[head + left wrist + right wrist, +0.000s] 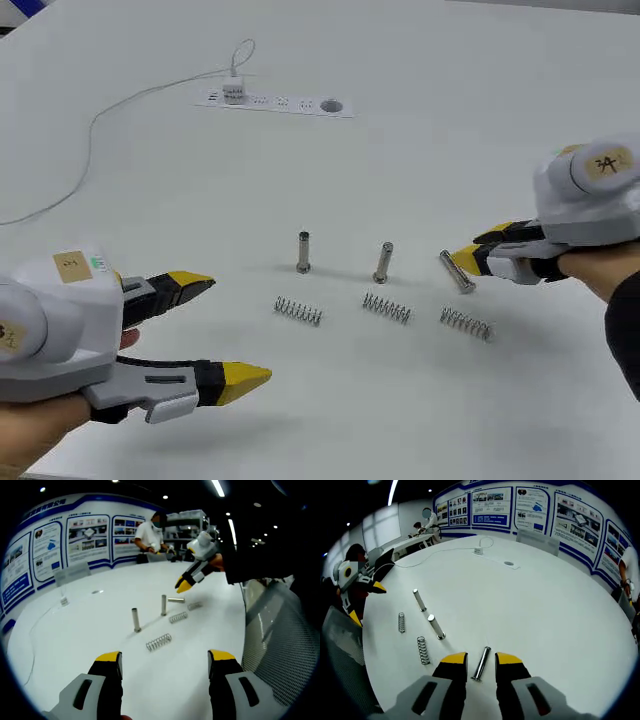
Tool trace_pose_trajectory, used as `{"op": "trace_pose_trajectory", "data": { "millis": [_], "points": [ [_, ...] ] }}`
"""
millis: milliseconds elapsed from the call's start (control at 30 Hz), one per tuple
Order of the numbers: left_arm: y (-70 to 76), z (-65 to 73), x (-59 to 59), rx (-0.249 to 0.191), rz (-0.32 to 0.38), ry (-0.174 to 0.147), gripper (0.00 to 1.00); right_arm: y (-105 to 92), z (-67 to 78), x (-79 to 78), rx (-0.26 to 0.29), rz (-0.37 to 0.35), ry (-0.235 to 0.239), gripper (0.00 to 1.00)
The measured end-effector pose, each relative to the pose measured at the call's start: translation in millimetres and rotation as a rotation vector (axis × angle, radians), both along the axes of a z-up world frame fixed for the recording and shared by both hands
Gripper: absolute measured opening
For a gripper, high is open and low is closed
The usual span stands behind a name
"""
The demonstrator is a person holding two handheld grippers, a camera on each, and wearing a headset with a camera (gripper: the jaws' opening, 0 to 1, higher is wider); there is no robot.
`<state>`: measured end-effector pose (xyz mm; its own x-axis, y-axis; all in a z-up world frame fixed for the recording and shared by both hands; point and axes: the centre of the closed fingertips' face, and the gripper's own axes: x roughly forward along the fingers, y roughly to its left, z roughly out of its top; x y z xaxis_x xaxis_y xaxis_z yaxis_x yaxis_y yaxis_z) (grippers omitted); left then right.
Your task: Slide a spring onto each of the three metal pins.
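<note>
Since the right pin (457, 271) lies flat on the surface (420, 170) while the left pin (303, 252) and middle pin (383, 262) stand upright, the head view makes it the piece to deal with first, I judge. The right tool (478, 248) has its tips just at that pin. The left tool (228, 329) hangs well apart to the left, jaws wide and empty. Three springs (386, 308) lie in a row on the near side of the pins, one before each, none threaded yet. In the left gripper view the same wide-open jaws frame the left spring (159, 642), and the lying pin shows plainly flat with the right tool just above it. The right gripper view adds what the others lack: the pin's long axis runs straight ahead between the two jaws, its headed end nearer the tool. The jaws stand a little apart on either side of it. Whether either jaw touches the shaft is hard to tell, but it does not look clamped. The right tool is thus much the nearer, and closing across the shaft should take it.
</note>
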<state>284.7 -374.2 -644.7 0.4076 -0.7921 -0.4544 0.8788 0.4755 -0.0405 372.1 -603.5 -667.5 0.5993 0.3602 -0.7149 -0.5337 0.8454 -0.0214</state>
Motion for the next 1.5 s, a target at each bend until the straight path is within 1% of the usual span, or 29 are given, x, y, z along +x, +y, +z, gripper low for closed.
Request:
{"op": "trace_pose_trajectory", "data": {
  "millis": [133,167,233,300,333,500,633,767,900,933,967,1000,1100,1300,1367,1433,1467,1500],
  "points": [
    [-0.2,0.6,0.1,-0.004,0.001,0.000,0.71,0.4,-10.3,5.2,-0.019,-0.026,0.023,0.21],
    [-0.3,0.6,0.1,-0.005,0.002,0.000,0.71,0.8,-13.4,5.7,-0.017,-0.037,0.037,0.21],
    [-0.5,0.5,-0.1,-0.006,0.002,0.001,0.71,0.6,-16.6,8.0,-0.017,-0.053,0.040,0.20],
    [-0.9,0.3,-0.4,-0.006,0.001,0.002,0.71,-0.2,-21.1,9.7,-0.018,-0.071,0.053,0.19],
    [-1.1,-0.2,-0.6,-0.005,0.000,0.002,0.71,0.4,-23.3,10.3,-0.011,-0.081,0.062,0.19],
    [-1.8,-0.8,-0.4,-0.008,0.001,0.004,0.71,2.6,-29.5,13.7,-0.011,-0.099,0.081,0.18],
    [-2.0,-1.5,-0.4,-0.010,0.002,0.006,0.71,0.0,-33.3,17.1,-0.015,-0.121,0.094,0.16],
    [-1.5,-2.4,-0.4,-0.011,0.004,0.009,0.71,-2.9,-38.2,17.6,-0.026,-0.146,0.120,0.13],
    [-1.2,-3.1,-0.3,-0.011,0.006,0.011,0.71,-4.3,-36.4,19.5,-0.020,-0.160,0.122,0.12],
    [-1.2,-3.2,-0.4,-0.011,0.005,0.011,0.71,-4.7,-36.4,19.1,-0.031,-0.156,0.125,0.11],
    [-1.2,-3.3,-0.4,-0.010,0.005,0.010,0.71,-5.1,-36.1,19.3,-0.057,-0.135,0.115,0.11],
    [-1.2,-3.3,-0.4,-0.011,0.005,0.011,0.70,-4.3,-35.6,18.5,-0.073,-0.130,0.113,0.11],
    [-1.1,-3.3,-0.2,-0.012,0.006,0.012,0.70,-3.9,-35.4,18.3,-0.106,-0.111,0.101,0.11],
    [-1.4,-3.4,-0.6,-0.012,0.004,0.013,0.70,-4.6,-35.9,17.2,-0.114,-0.111,0.108,0.10],
    [-1.6,-3.5,-0.8,-0.012,0.003,0.013,0.70,-4.1,-36.4,15.3,-0.117,-0.123,0.124,0.09],
    [-2.0,-3.3,-0.8,-0.012,0.002,0.013,0.70,-4.0,-36.7,16.0,-0.128,-0.119,0.120,0.09],
    [-2.1,-3.3,-0.8,-0.011,0.001,0.013,0.70,-4.6,-36.8,16.1,-0.125,-0.122,0.122,0.09],
    [-2.5,-2.9,-0.7,-0.011,0.001,0.012,0.70,-5.3,-36.9,16.0,-0.109,-0.131,0.126,0.09]
  ]
}}
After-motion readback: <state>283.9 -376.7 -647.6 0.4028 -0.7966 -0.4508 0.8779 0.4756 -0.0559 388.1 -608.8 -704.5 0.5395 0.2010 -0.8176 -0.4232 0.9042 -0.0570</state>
